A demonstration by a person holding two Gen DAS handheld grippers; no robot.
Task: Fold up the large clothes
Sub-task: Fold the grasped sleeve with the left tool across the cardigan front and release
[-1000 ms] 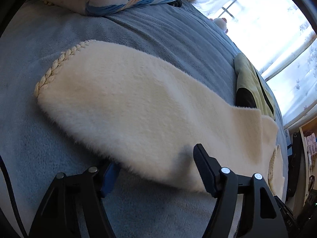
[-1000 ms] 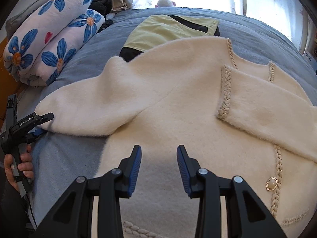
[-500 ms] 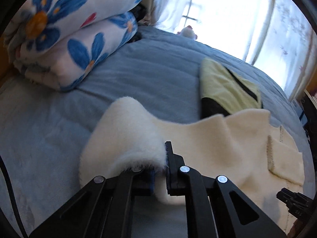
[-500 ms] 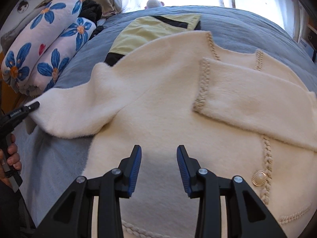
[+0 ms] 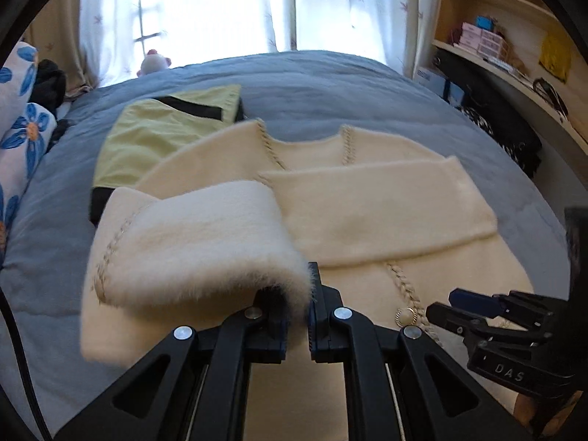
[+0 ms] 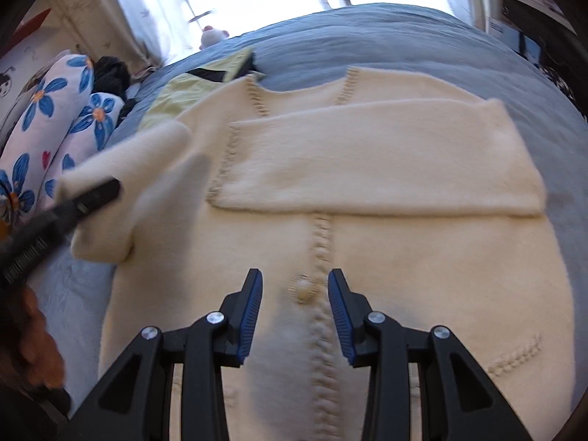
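A fluffy cream cardigan [image 6: 404, 242] with braided trim and a pearl button [image 6: 302, 288] lies face up on the blue bed. One sleeve [image 6: 386, 161] is folded flat across its chest. My left gripper [image 5: 296, 310] is shut on the other sleeve [image 5: 191, 242], lifted and carried in over the cardigan's left side; it also shows in the right wrist view [image 6: 92, 198]. My right gripper [image 6: 296, 312] is open and empty, low over the front placket near the button. It shows at the right of the left wrist view [image 5: 474, 305].
A folded yellow-green garment with black trim [image 5: 161, 136] lies beyond the cardigan. A floral rolled duvet [image 6: 55, 125] lies at the left. Shelves with boxes [image 5: 496, 36] stand at the right. Bright curtained window at the back. A plush toy [image 5: 154, 62] sits at the bed's far edge.
My left gripper closed on the sleeve, lifted it and swung it rightwards over the cardigan's body. My right gripper stayed open and shifted toward the button.
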